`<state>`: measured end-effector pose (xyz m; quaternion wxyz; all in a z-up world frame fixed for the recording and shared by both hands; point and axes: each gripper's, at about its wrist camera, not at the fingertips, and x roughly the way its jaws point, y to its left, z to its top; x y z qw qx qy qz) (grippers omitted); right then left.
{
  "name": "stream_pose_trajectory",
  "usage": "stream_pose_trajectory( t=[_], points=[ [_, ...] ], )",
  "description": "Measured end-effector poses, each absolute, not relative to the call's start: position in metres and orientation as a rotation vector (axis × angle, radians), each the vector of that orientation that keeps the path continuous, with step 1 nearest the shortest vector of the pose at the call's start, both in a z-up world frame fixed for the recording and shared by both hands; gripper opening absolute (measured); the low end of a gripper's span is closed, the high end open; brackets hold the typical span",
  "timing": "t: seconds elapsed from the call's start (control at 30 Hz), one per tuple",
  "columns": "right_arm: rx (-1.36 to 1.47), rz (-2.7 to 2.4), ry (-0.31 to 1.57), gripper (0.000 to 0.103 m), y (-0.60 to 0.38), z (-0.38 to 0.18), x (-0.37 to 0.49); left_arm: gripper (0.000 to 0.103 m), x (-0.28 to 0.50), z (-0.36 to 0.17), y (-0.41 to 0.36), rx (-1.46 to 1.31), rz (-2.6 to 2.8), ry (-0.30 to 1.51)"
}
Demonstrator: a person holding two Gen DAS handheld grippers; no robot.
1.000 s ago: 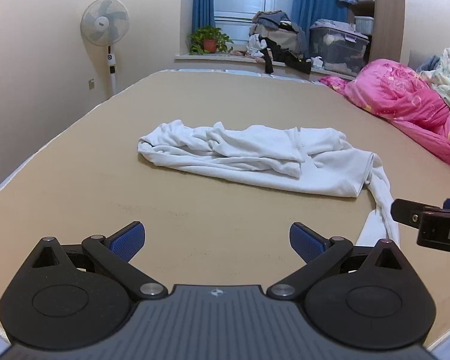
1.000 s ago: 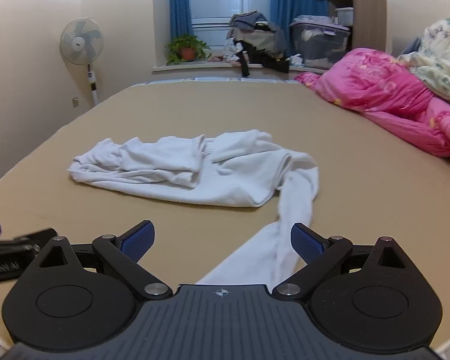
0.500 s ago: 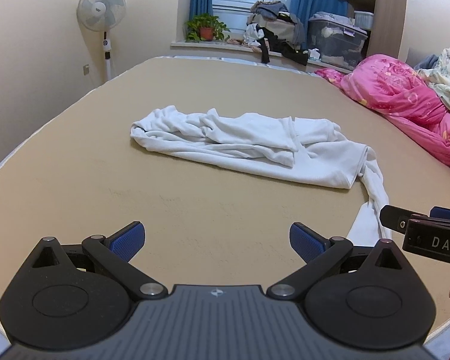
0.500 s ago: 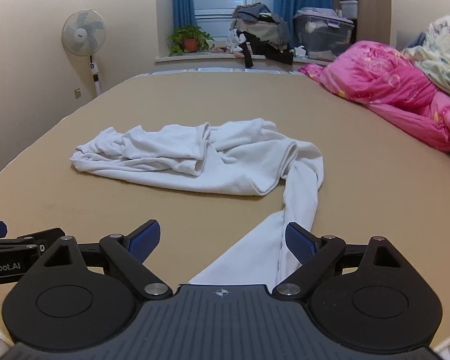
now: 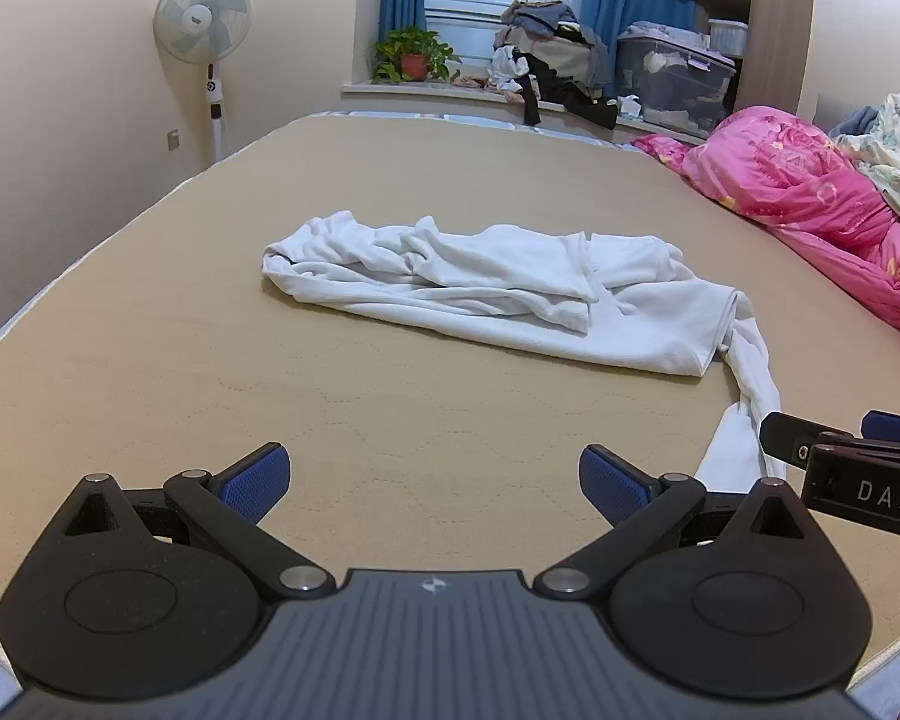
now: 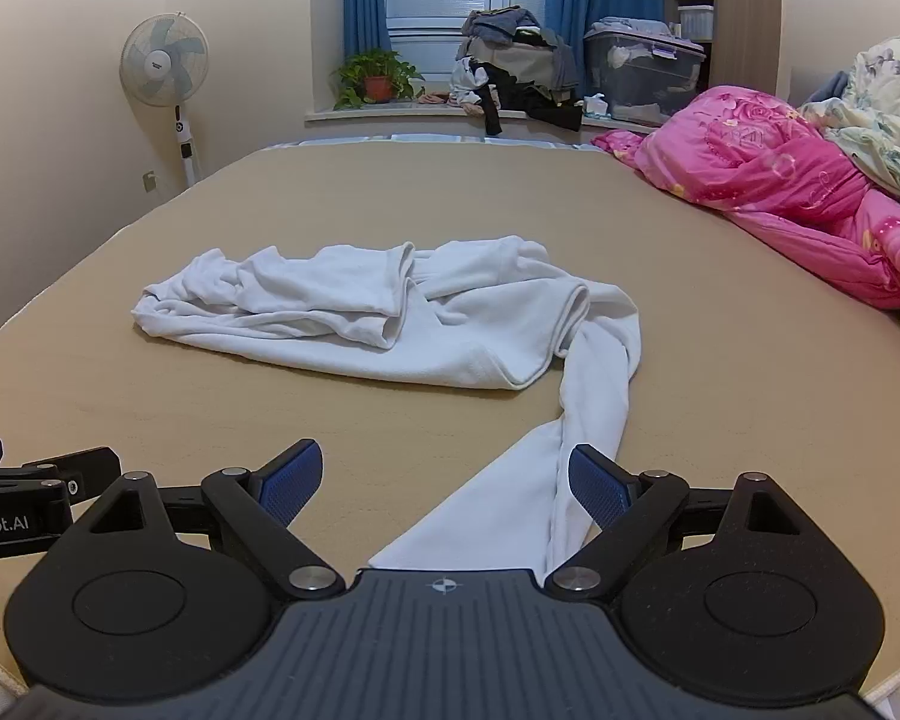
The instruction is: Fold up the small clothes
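Note:
A crumpled white garment (image 5: 498,294) (image 6: 390,312) lies bunched in the middle of the tan bed (image 5: 390,180). One long sleeve (image 6: 576,420) trails from it toward the near edge. My left gripper (image 5: 432,480) is open over bare mattress, short of the garment. My right gripper (image 6: 444,477) is open too, with the sleeve's end lying on the bed between and under its blue fingers (image 6: 597,480). Neither holds anything. The right gripper's tip also shows at the right edge of the left wrist view (image 5: 840,456).
A pink quilt (image 5: 810,192) and a floral duvet (image 6: 882,114) pile along the bed's right side. A standing fan (image 5: 204,24) is at the left wall. A potted plant (image 5: 411,57), heaped clothes and a storage box (image 5: 672,81) line the windowsill.
Both grippers have edged forward toward the garment, which now looks nearer. The sleeve end sits further in between the right gripper's fingers. The garment itself has not moved.

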<state>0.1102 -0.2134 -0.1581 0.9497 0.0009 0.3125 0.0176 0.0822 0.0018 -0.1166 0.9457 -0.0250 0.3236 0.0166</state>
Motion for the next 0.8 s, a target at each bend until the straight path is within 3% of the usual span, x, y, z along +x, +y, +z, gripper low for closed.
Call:
stream_pose_trajectory(
  t=[0.8],
  points=[
    [0.004,0.033,0.635,0.090,-0.2162,-0.1634,0.1128,0.103,0.0842,-0.1180,0.0015,-0.041,0.029,0.664]
  ],
)
